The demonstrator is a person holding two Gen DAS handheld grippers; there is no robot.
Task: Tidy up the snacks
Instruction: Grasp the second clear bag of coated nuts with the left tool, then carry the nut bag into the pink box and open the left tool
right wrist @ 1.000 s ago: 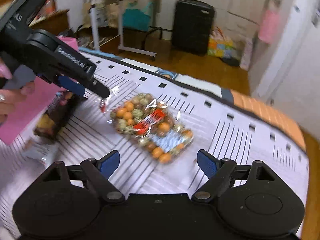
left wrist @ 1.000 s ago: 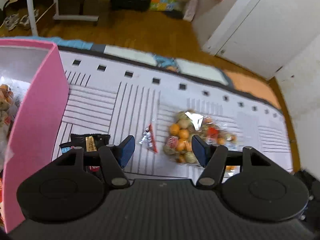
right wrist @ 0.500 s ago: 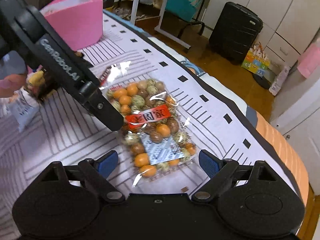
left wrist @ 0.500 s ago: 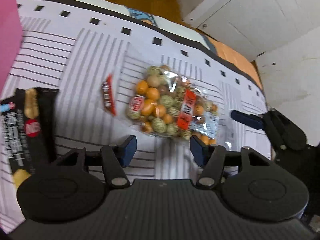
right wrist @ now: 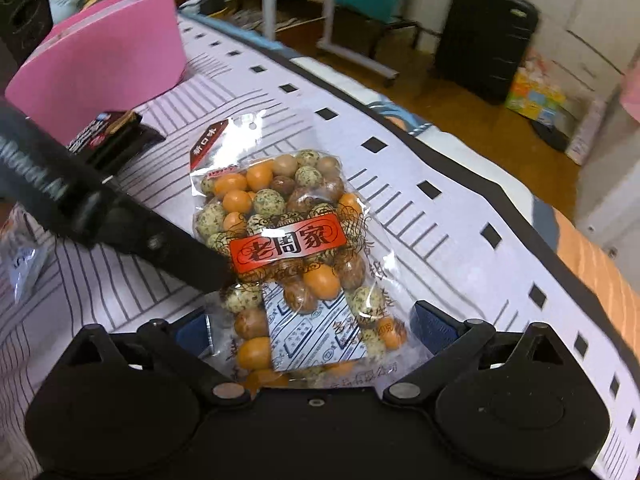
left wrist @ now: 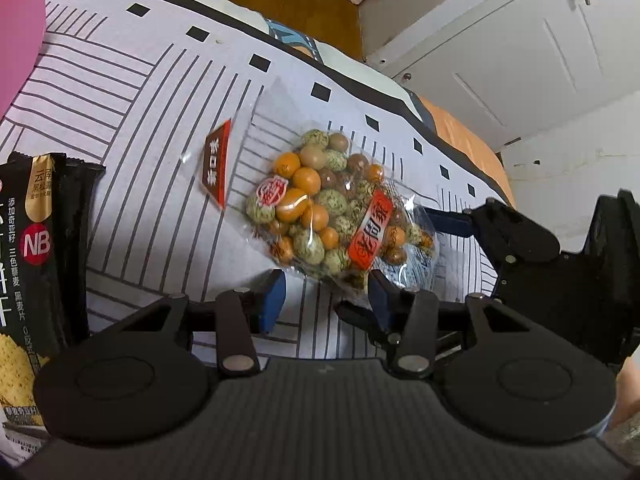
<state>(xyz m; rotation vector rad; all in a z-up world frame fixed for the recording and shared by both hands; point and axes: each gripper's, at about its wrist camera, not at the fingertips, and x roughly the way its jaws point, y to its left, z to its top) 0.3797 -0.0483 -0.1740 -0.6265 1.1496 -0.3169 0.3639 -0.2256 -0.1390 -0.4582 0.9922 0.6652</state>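
Nearest in the right wrist view, the right gripper (right wrist: pixel 314 330) has its jaws spread wide, 1 blue pad on each side of the lower end of the clear bag of coated nuts (right wrist: pixel 292 248), whose bottom edge lies between the fingers. Whether the pads touch the plastic cannot be told. The left gripper (left wrist: pixel 326 298) comes in from the bag's side, jaws also spread, its 2 pads straddling the bag's near edge; in the right wrist view 1 black finger (right wrist: pixel 176 252) of it crosses in front of the bag's left side and hides part of it.

The bag lies flat on the white cloth with black lines and squares (right wrist: pixel 400 200), red label up, its red-striped header pointing away from the right gripper.

To the left lies 1 black snack packet (left wrist: pixel 36 264) marked NB, near the bag but apart from it. A crinkled clear wrapper (right wrist: pixel 20 256) sits at the cloth's left edge. Farther off stands 1 pink box (right wrist: pixel 108 52). Beyond the cloth, 1 black suitcase (right wrist: pixel 486 36) stands on the wooden floor.
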